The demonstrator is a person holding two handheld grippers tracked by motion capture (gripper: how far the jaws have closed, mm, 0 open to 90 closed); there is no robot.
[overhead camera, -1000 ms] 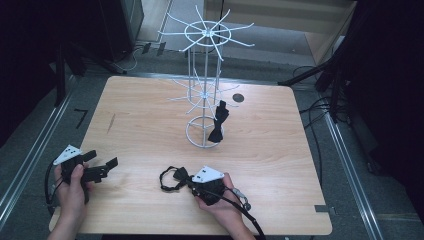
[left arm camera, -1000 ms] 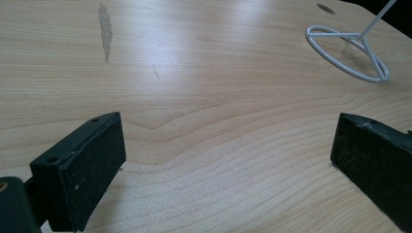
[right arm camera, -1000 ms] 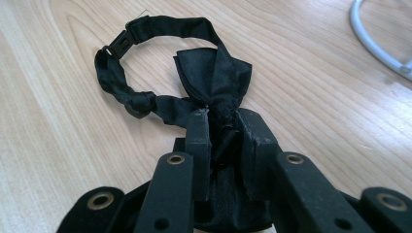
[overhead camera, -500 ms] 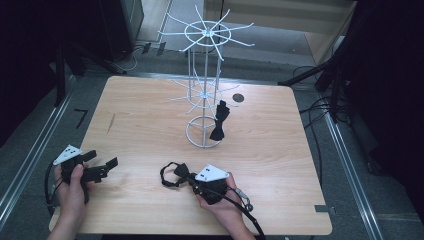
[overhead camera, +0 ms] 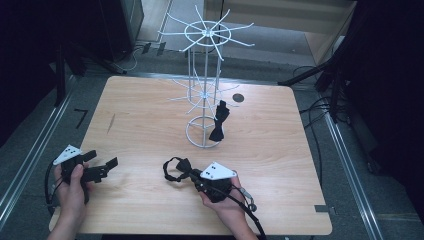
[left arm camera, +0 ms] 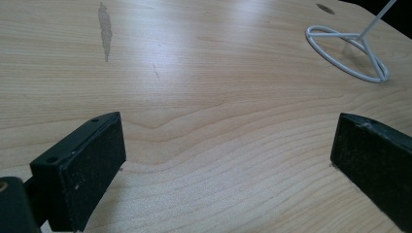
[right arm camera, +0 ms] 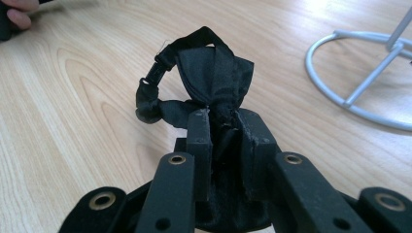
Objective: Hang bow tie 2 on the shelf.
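While my right gripper [right arm camera: 224,121] sits low over the near middle of the wooden table [overhead camera: 150,120], its jaws are nearly closed and pinch a black bow tie [right arm camera: 214,73] between the pads. In the right gripper view the bow's folded cloth bulges up out of the narrow gap, and its strap loops off to one side with a small clasp on it, curling back down toward the jaws. From the high view, that bow tie [overhead camera: 176,169] sticks out ahead of my right gripper [overhead camera: 192,175], toward the table's middle, with the strap forming a loop just over the wood; I cannot tell whether the loop touches the surface.

My left gripper [overhead camera: 102,169] is near the table's left front edge, well apart from the right one. Its jaws stand wide open with nothing between them; in the left gripper view I see only bare wood grain between the two black pads [left arm camera: 92,165].

A white wire display stand [overhead camera: 205,90] rises beyond the middle of the table, with spoked hooks at two levels and a ring base [right arm camera: 354,73]. A second black bow tie [overhead camera: 219,121] hangs from a lower hook, dangling down to the ring base. A small dark round hole [overhead camera: 238,98] shows in the tabletop just beyond the stand.
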